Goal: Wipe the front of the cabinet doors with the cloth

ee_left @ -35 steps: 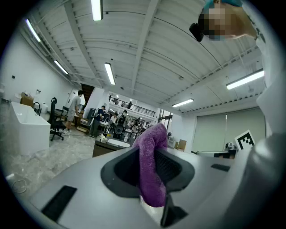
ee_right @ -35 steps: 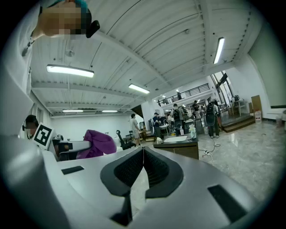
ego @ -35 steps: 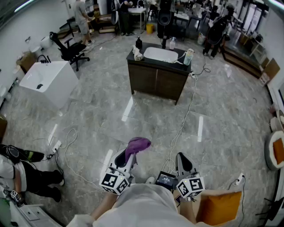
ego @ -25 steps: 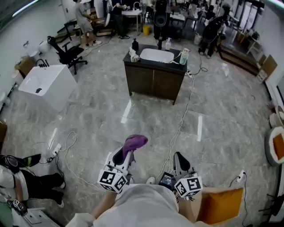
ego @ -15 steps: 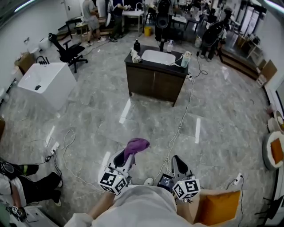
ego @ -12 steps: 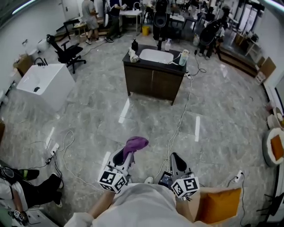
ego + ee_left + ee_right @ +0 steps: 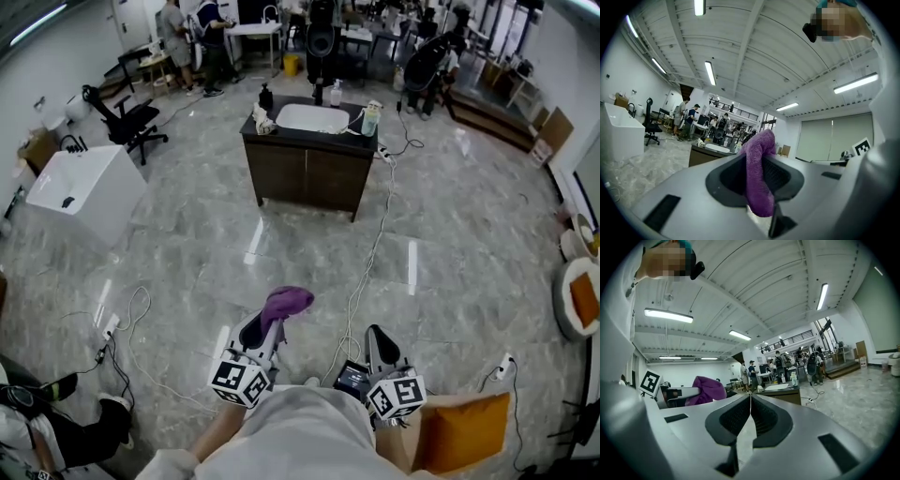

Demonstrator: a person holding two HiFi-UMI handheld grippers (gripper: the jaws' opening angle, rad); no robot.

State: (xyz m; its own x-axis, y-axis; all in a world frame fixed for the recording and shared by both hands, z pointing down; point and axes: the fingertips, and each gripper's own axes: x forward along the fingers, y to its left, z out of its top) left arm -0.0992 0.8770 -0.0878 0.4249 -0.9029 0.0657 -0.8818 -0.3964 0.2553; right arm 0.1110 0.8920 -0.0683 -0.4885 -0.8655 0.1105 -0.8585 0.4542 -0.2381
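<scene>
**Operator:** What does my left gripper view show that the head view doesn't?

**Spotter:** It shows your left gripper clamped on the purple cloth. The fabric is pinched between the dark pads and bunches up above the tips. In your head view the cloth is only a tuft over the jaws.

**Operator:** And my right side?

**Spotter:** Your right gripper has its jaws pressed together with nothing between them. Its view also catches the cloth off to its left. Only your head view lays out the dark cabinet. It has two doors and a white sink on top, and it stands across the marble floor, well apart from both your grippers.
</scene>
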